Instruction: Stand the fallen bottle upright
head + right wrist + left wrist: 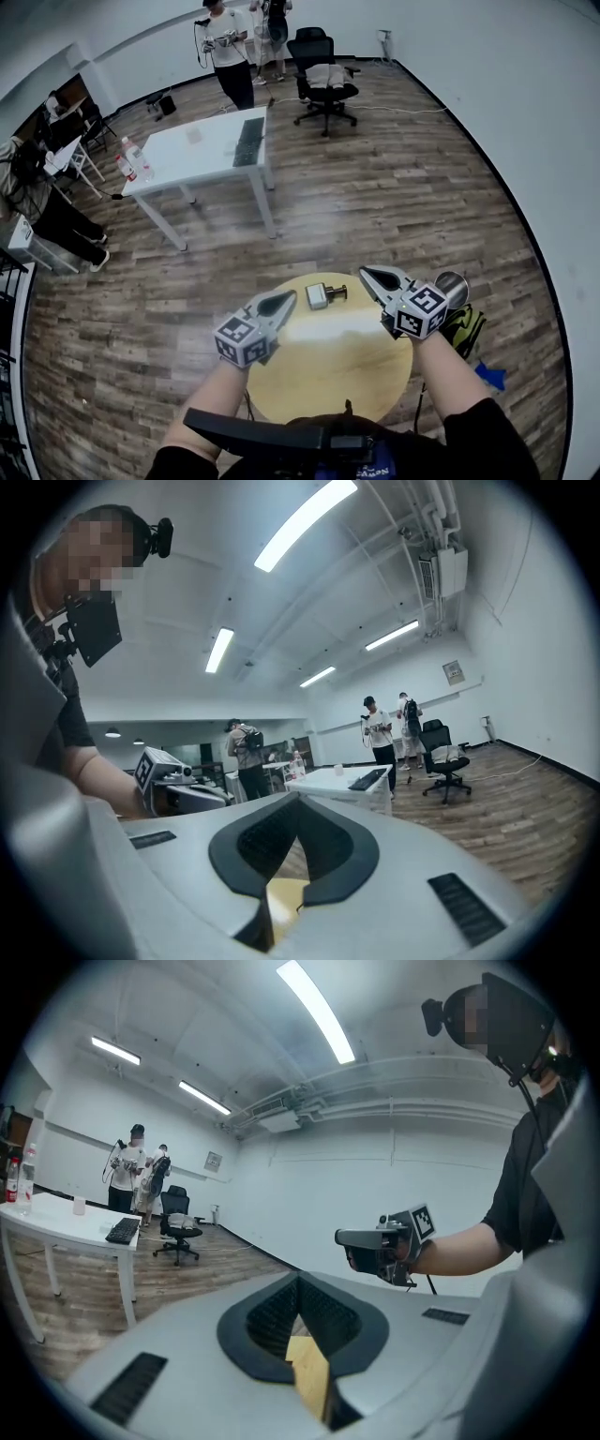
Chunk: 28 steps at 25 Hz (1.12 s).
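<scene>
A small pale bottle (320,297) with a dark cap lies on its side near the far edge of the round wooden table (328,370). My left gripper (284,299) hovers just left of the bottle with its jaws shut and nothing between them; in the left gripper view the left gripper (300,1284) shows its pads meeting. My right gripper (367,275) hangs just right of the bottle, also shut and empty; the right gripper (298,802) has its pads meeting as well. Neither gripper touches the bottle. The bottle does not show in either gripper view.
A white desk (202,150) with a keyboard and bottles stands farther off, an office chair (323,86) beyond it. People stand at the back and at the left. A metal cup (453,286) and a green bag (465,328) sit right of the round table.
</scene>
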Available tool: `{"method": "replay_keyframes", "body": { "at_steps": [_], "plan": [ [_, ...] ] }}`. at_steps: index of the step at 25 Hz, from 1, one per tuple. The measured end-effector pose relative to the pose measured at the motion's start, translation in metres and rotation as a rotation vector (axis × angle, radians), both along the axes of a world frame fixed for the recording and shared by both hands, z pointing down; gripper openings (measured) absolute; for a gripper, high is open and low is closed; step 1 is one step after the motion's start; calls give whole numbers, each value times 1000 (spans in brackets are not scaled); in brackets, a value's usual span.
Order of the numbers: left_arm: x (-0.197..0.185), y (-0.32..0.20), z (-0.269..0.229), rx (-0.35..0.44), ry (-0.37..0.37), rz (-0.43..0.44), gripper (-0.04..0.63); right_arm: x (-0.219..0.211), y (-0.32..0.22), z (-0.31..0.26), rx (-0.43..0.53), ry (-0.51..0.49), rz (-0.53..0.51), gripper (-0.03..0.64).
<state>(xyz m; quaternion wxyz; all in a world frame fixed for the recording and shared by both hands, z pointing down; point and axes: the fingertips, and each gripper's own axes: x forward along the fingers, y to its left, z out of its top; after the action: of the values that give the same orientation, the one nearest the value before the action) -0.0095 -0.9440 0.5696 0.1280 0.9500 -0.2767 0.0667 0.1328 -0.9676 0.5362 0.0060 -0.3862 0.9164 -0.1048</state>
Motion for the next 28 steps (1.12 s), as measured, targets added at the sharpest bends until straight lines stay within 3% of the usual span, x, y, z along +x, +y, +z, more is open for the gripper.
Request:
{"method": "replay_keyframes", "body": {
  "at_steps": [8,16,19,28],
  "plan": [
    [93,-62,101,43,-314,164,5,51,-34,79,-62,-24,34,20],
    [150,-101,227,49,-733,403,8,95,-42,152,-142,-36,84,20],
    [166,-110,258,38,-816,474,72,108,-49,171,-161,-48,100,20],
    [187,-115,322,-38,-1014,616,150,119,-58,197,-189,-82,111,21]
  ]
}}
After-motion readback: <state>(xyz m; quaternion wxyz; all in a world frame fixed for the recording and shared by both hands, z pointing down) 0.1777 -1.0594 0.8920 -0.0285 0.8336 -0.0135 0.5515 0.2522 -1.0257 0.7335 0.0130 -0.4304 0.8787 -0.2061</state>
